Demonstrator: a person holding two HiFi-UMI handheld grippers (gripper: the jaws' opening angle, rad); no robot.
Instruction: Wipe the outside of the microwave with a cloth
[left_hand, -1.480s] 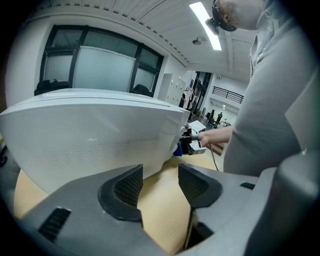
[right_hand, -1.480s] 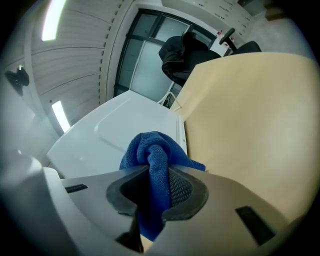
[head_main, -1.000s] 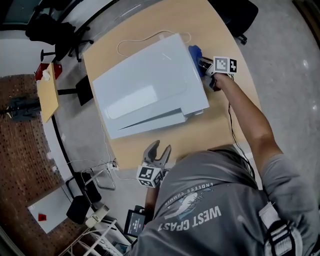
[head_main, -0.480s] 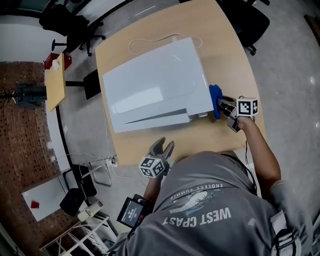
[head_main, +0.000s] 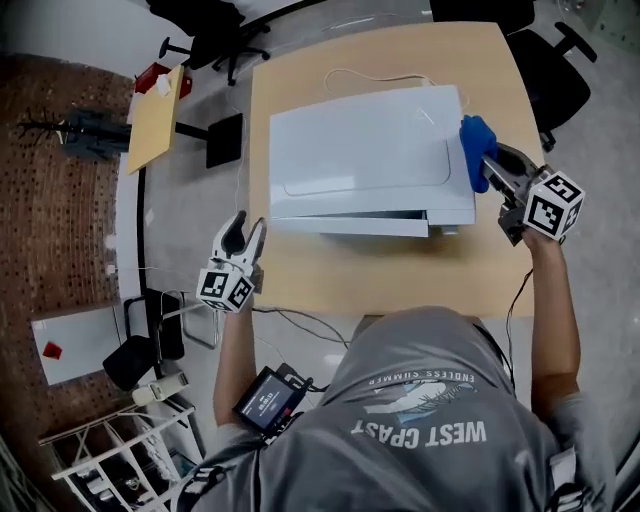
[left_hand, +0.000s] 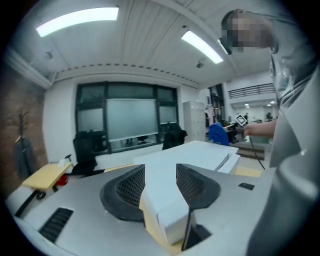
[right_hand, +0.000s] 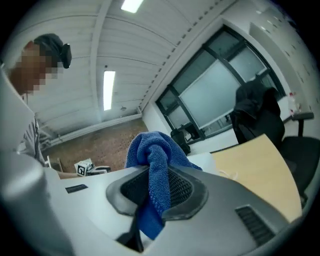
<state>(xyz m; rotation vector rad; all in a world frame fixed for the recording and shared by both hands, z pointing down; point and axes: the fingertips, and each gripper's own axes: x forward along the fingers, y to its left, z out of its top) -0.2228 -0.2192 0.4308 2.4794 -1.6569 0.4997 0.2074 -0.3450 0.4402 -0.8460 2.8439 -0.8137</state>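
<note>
The white microwave (head_main: 365, 150) sits in the middle of the wooden table (head_main: 380, 280), long axis running left to right in the head view. The blue cloth (head_main: 475, 140) is at the microwave's right end, over its top edge; contact cannot be told. The right gripper (head_main: 497, 165) is the nearer one, with the casing lying to its left. Its jaws are clamped on the cloth, which bunches above them and hangs below. The left gripper (head_main: 243, 232) is off the microwave's front left corner, apart from it. Its jaws are closing on nothing, with only the corner showing beyond the gap
</note>
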